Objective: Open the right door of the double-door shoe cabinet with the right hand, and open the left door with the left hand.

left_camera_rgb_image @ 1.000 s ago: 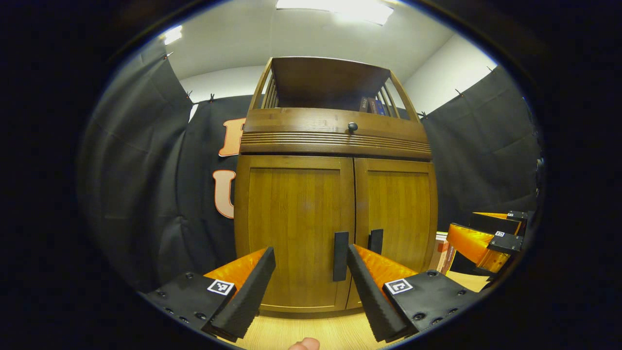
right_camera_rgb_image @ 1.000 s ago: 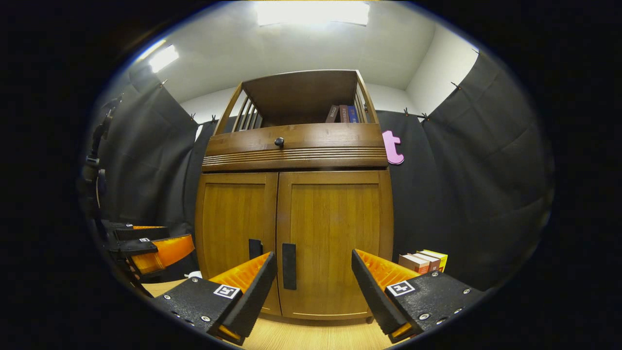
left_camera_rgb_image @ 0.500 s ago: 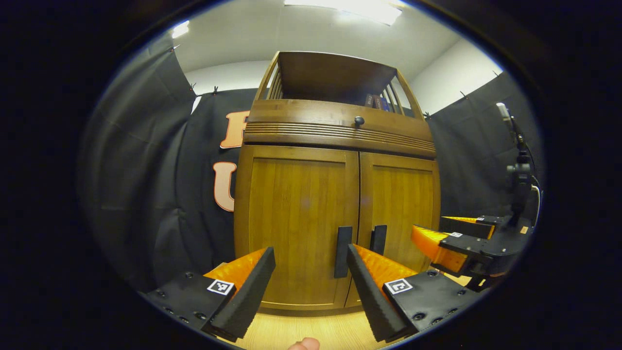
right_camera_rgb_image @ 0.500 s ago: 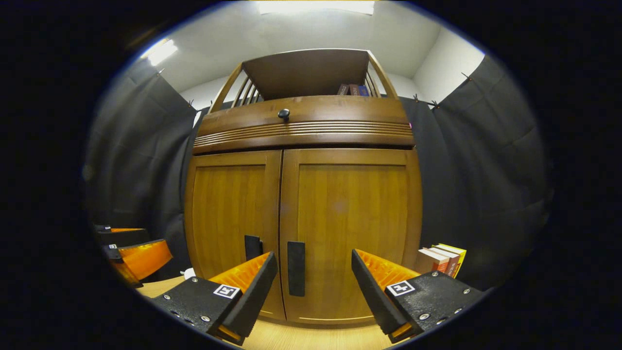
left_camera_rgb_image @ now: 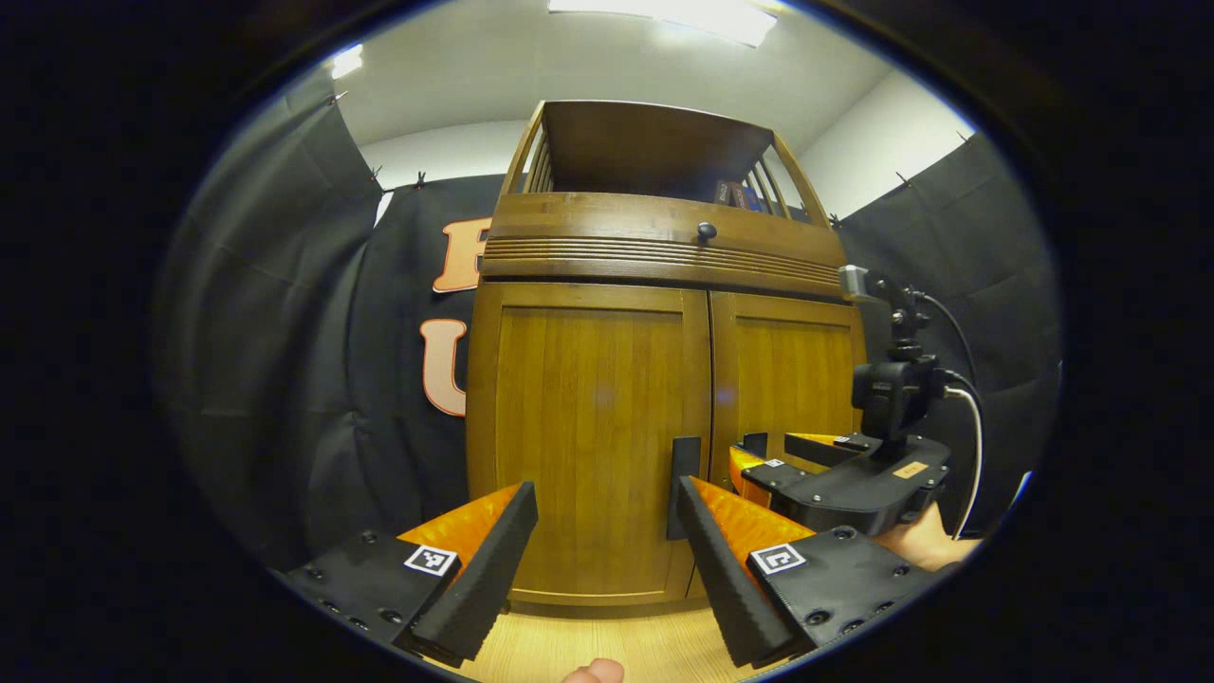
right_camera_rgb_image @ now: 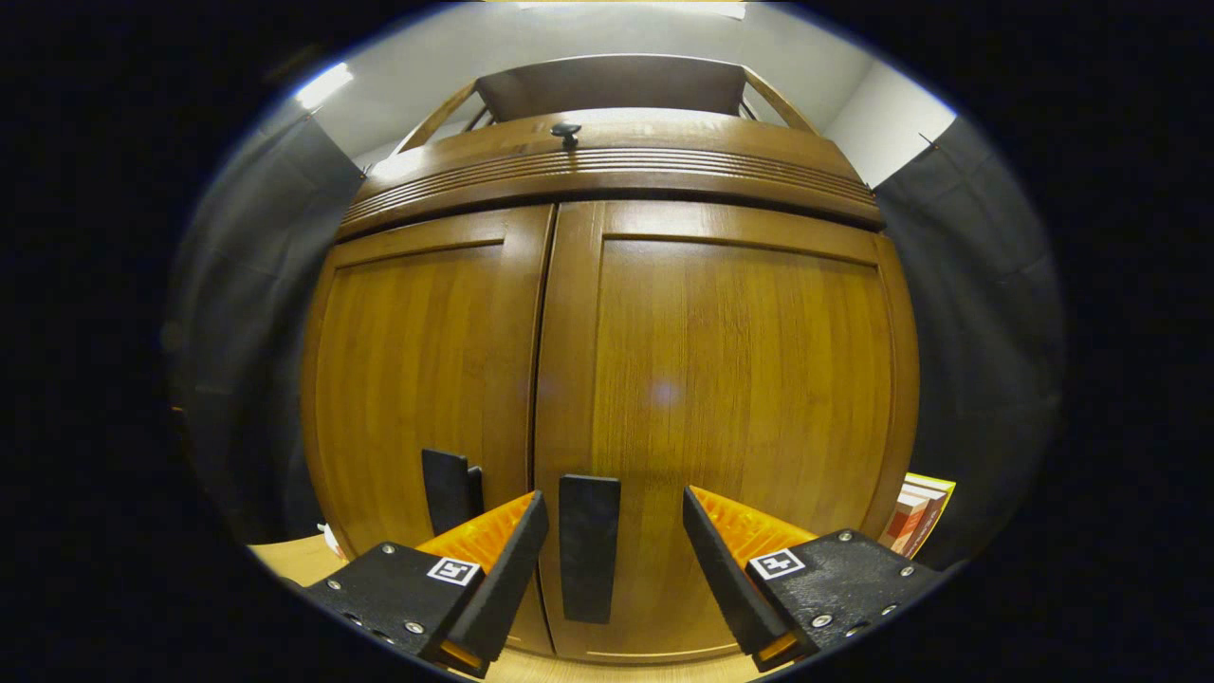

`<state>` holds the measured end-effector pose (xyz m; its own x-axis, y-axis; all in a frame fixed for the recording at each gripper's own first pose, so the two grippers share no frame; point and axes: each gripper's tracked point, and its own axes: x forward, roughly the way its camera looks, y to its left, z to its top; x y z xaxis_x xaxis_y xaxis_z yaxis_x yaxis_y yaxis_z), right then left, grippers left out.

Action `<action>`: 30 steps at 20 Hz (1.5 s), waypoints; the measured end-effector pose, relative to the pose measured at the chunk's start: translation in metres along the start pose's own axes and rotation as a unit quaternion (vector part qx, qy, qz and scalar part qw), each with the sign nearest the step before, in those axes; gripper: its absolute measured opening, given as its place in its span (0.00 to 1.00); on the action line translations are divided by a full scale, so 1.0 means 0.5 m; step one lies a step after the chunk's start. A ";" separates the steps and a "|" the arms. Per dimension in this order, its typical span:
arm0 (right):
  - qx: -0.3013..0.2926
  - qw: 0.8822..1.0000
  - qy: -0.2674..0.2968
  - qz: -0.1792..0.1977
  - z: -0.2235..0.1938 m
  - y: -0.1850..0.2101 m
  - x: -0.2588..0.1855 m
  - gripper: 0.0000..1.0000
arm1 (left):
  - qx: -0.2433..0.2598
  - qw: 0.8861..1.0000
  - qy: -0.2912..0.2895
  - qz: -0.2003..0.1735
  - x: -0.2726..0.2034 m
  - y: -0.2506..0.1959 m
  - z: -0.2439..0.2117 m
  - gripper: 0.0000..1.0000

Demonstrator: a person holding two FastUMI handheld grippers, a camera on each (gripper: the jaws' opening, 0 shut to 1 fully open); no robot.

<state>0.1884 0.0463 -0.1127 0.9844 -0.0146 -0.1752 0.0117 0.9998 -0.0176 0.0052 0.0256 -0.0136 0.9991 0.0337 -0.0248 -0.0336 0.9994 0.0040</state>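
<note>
The wooden shoe cabinet has two shut doors. In the left gripper view the left door (left_camera_rgb_image: 588, 427) carries a dark vertical handle (left_camera_rgb_image: 685, 484) near its right edge. My left gripper (left_camera_rgb_image: 605, 493) is open a short way in front of that door, and the handle stands just beyond its right finger. In the right gripper view the right door (right_camera_rgb_image: 740, 379) is very close. Its dark handle (right_camera_rgb_image: 588, 545) stands between the fingers of my open right gripper (right_camera_rgb_image: 614, 503), nearer the left one. The left door's handle (right_camera_rgb_image: 446, 489) lies beside it. My right gripper (left_camera_rgb_image: 763, 451) reaches the right door (left_camera_rgb_image: 792, 370).
A drawer front with a round knob (left_camera_rgb_image: 707, 230) sits above the doors, under an open shelf holding books (left_camera_rgb_image: 735, 194). More books (right_camera_rgb_image: 918, 512) stand right of the cabinet. A light wooden surface (left_camera_rgb_image: 607, 650) runs below. A hand (left_camera_rgb_image: 925, 541) holds the right gripper.
The right gripper has moved forward to the cabinet, so the right door's handle now stands between its fingers. The left gripper has barely shifted. Both doors stay shut.
</note>
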 end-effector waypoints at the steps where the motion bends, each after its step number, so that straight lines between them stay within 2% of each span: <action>1: 0.010 1.000 0.002 -0.002 -0.003 0.002 0.015 0.92 | 0.007 1.000 -0.002 0.003 -0.002 0.005 0.001 0.97; 3: 0.021 1.000 0.012 -0.003 -0.007 0.000 0.032 0.78 | 0.010 1.000 0.003 -0.001 0.000 0.005 -0.004 0.94; 5: 0.020 1.000 0.015 0.010 -0.007 0.023 0.031 0.63 | 0.008 1.000 0.006 0.003 -0.001 0.009 -0.008 0.96; 7: 0.015 1.000 0.011 0.013 -0.007 0.029 0.026 0.38 | -0.002 1.000 0.012 0.000 0.002 0.004 -0.014 0.94; 10: 0.027 0.999 0.017 0.023 -0.014 0.030 0.026 0.30 | 0.002 1.000 0.009 0.000 -0.001 0.001 -0.012 0.94; 11: 0.024 0.999 0.019 0.025 -0.013 0.030 0.026 0.29 | 0.001 1.000 0.010 -0.001 -0.001 -0.003 -0.012 0.97; 13: 0.008 1.000 0.012 0.021 -0.011 0.028 0.023 0.21 | 0.004 1.000 0.009 0.003 -0.003 -0.002 -0.013 0.94; 14: 0.005 1.000 0.014 0.024 -0.012 0.027 0.014 0.24 | 0.004 1.000 0.010 0.001 -0.003 -0.006 -0.015 0.94; 20: 0.016 0.997 0.009 0.071 -0.002 0.020 -0.074 0.24 | -0.006 1.000 0.020 -0.002 -0.002 -0.018 -0.016 0.94; 21: 0.018 0.997 0.006 0.078 -0.001 0.016 -0.092 0.24 | 0.000 1.000 0.019 0.000 -0.007 -0.018 -0.016 0.97; 23: 0.018 0.996 -0.003 0.089 0.011 0.006 -0.130 0.21 | 0.003 1.000 0.022 -0.004 -0.009 -0.025 -0.016 0.94; 24: 0.016 0.996 -0.005 0.092 0.012 0.000 -0.146 0.24 | 0.005 1.000 0.020 -0.003 -0.011 -0.026 -0.013 0.94; 26: 0.006 0.995 -0.012 0.096 0.020 -0.021 -0.187 0.24 | 0.010 1.000 0.017 -0.003 -0.012 -0.029 -0.011 0.97; 28: -0.003 0.995 -0.017 0.097 0.025 -0.047 -0.237 0.21 | 0.005 1.000 0.015 -0.006 -0.020 -0.036 -0.009 0.94; 30: -0.006 0.995 -0.021 0.096 0.032 -0.077 -0.284 0.24 | 0.011 1.000 0.012 -0.006 -0.026 -0.038 -0.006 0.94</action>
<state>0.0510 0.0100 -0.0714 0.9748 0.1774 -0.1352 -0.1789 0.9839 0.0008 -0.0074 0.0060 -0.0162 0.9986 0.0211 -0.0484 -0.0199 0.9995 0.0251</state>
